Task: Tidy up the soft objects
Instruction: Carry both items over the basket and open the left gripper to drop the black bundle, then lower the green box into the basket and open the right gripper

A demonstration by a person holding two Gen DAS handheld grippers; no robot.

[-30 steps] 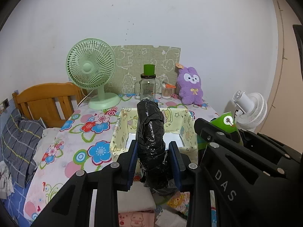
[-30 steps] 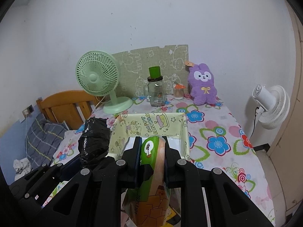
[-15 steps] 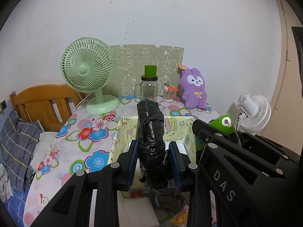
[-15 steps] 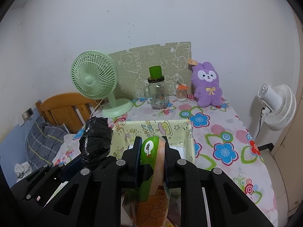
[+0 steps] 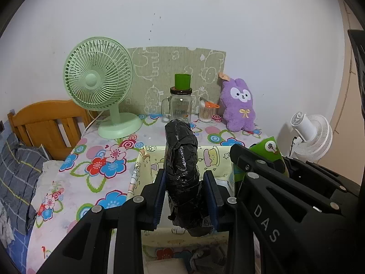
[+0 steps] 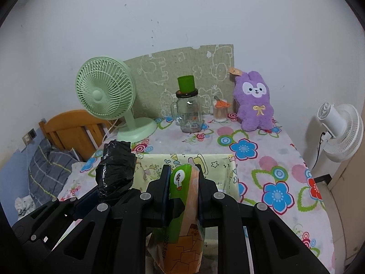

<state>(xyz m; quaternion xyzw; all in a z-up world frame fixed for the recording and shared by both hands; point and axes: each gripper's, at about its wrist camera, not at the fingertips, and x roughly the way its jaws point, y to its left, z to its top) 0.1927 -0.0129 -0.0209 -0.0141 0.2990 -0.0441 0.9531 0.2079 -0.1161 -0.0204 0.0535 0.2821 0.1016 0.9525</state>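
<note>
My left gripper (image 5: 185, 178) is shut on a crumpled black plastic bag roll (image 5: 181, 166), held upright over the near side of a pale yellow fabric box (image 5: 141, 166) with cartoon prints. My right gripper (image 6: 183, 178) is shut on a green and orange snack packet (image 6: 182, 203), also above that fabric box (image 6: 228, 159). In the right wrist view the black bag roll (image 6: 115, 171) and the left gripper show at lower left. The snack packet (image 5: 269, 148) peeks over the right gripper's arm in the left wrist view. A purple plush rabbit (image 6: 254, 100) sits at the table's back.
A green desk fan (image 5: 100, 84), a glass jar with a green cup on top (image 5: 181, 105), a cotton-swab pot (image 5: 206, 113) and a green mat stand along the wall. A wooden headboard (image 5: 45, 123) and bedding lie left; a white fan (image 6: 340, 127) stands right of the floral table.
Both grippers have moved forward over the table with their loads; the fabric box now lies right below them, and the fan, jar and plush look nearer.
</note>
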